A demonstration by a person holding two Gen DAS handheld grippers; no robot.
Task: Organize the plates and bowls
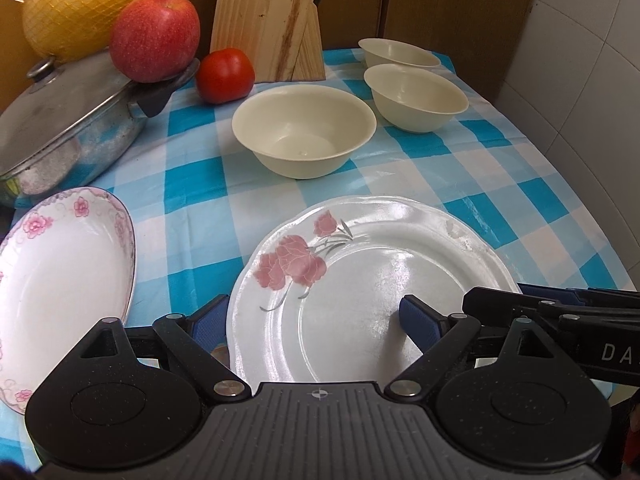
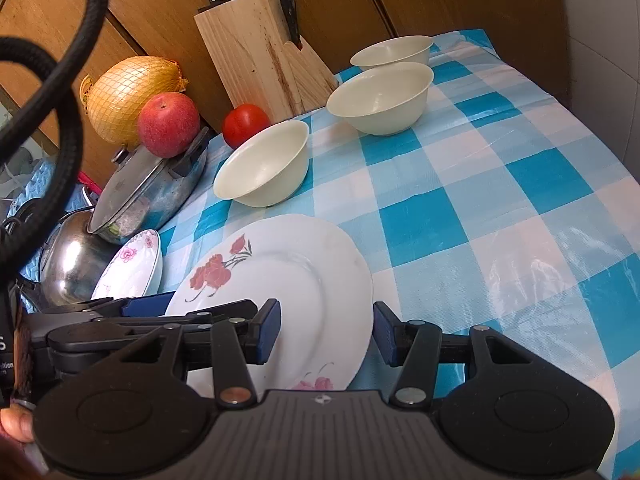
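A white round plate with red flowers [image 1: 360, 280] [image 2: 288, 280] lies on the blue checked tablecloth [image 1: 192, 184]. My left gripper [image 1: 316, 320] stands wide open across its left rim, one finger outside the rim and one over the plate. My right gripper [image 2: 326, 330] is open across the right rim [image 2: 370, 280] the same way, and no pad presses on the plate. Three cream bowls stand behind: a near one [image 1: 304, 132] [image 2: 264, 164], a middle one [image 1: 416, 96] [image 2: 380, 96], a far one [image 1: 398, 54] [image 2: 392, 52]. An oval dish with pink flowers [image 1: 60, 272] [image 2: 132, 264] lies to the left.
At the left a lidded steel pot [image 1: 68, 120] carries a red apple [image 1: 156, 36], with a netted yellow fruit [image 1: 80, 4] behind it. A tomato [image 1: 225, 75] and a wooden knife block [image 1: 268, 20] stand at the back. A shiny kettle [image 2: 76, 256] is beside the pot. A black cable [image 2: 68, 120] hangs at the left.
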